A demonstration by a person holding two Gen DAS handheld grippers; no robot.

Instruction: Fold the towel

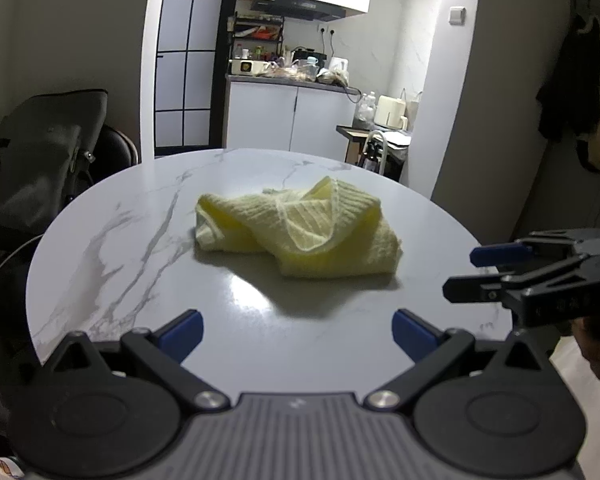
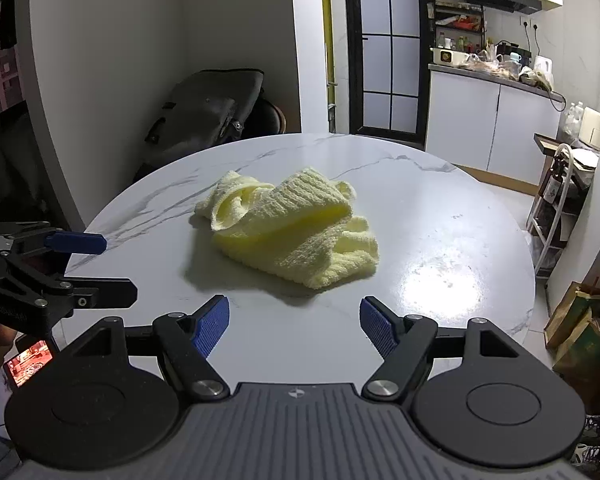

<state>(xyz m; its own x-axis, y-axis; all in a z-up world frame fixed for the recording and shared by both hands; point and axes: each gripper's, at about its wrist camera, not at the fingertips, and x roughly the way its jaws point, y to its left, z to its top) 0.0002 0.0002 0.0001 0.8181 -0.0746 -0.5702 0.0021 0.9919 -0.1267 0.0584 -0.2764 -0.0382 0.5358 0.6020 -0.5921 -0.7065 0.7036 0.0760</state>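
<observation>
Knobbly yellow cloth towel (image 1: 300, 232), glossy smooth marble-look table (image 1: 140, 240), ribbed blue fingers (image 2: 212, 326)

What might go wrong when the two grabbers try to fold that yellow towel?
The towel lies crumpled with layers overlapping, so an open gripper might pinch several layers and fold a lump. The marble table looks glossy, so the towel may slide when tugged. The right gripper could bump the left one.

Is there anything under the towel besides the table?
The crumpled towel lies directly on the marble table, with only its shadow around it. Its folds hide the tabletop beneath, so nothing small under there can be ruled out.
</observation>
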